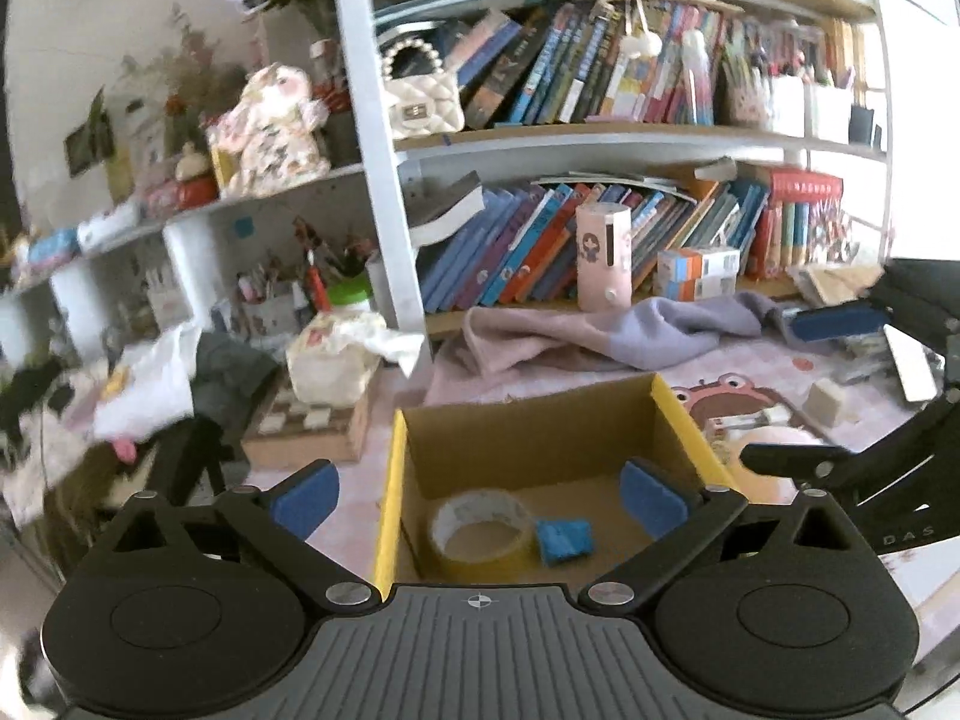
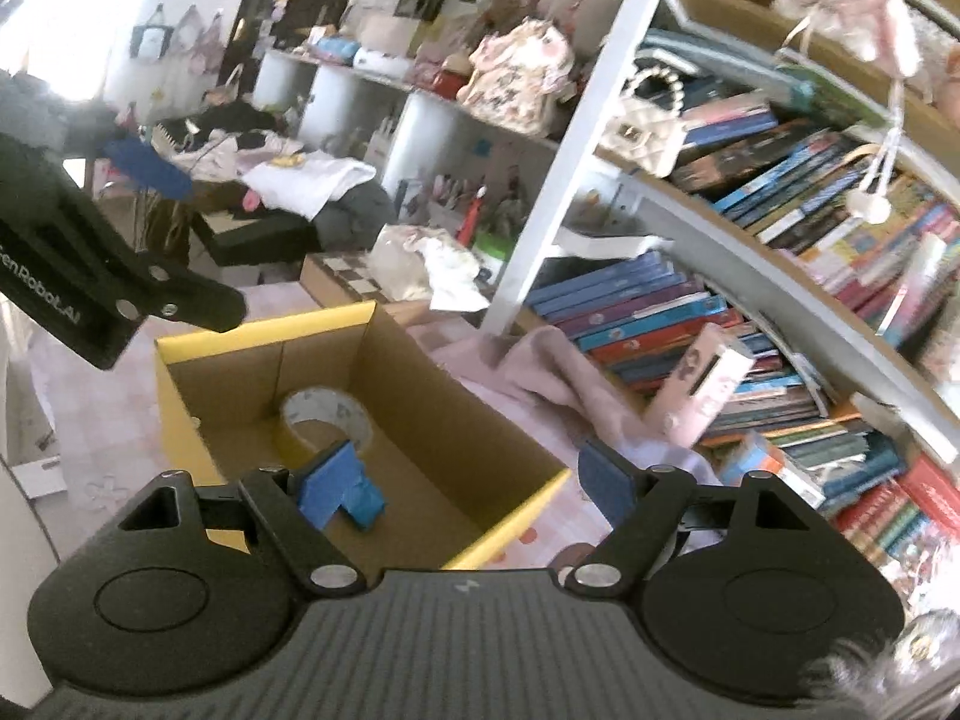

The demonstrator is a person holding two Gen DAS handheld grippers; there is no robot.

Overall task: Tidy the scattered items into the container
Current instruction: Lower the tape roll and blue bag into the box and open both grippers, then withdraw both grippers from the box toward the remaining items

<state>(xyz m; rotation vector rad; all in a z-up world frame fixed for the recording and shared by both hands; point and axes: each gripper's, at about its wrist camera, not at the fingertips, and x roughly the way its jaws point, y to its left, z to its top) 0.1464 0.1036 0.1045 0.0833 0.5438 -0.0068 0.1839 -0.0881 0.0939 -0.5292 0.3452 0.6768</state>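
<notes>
An open cardboard box with yellow rims (image 1: 393, 480) (image 2: 180, 402) stands on the pink mat. Inside it lie a roll of yellow tape (image 1: 480, 531) (image 2: 321, 420) and a small blue item (image 1: 564, 540) (image 2: 366, 507). My left gripper (image 1: 477, 495) is open and empty, hovering over the box's near edge. My right gripper (image 2: 471, 480) is open and empty, over the box's right rim. On the mat right of the box lie a beige block (image 1: 825, 402), a thin tube (image 1: 750, 420) and a pale pink round thing (image 1: 774, 441), partly hidden by the other gripper's arm.
A bookshelf full of books (image 1: 570, 252) (image 2: 690, 324) stands behind. A pink and lilac cloth (image 1: 600, 336) (image 2: 558, 378) lies before it, with a pink cylinder (image 1: 603, 255) and small cartons (image 1: 696, 273). A chessboard box with a tissue pack (image 1: 324, 414) sits left of the box.
</notes>
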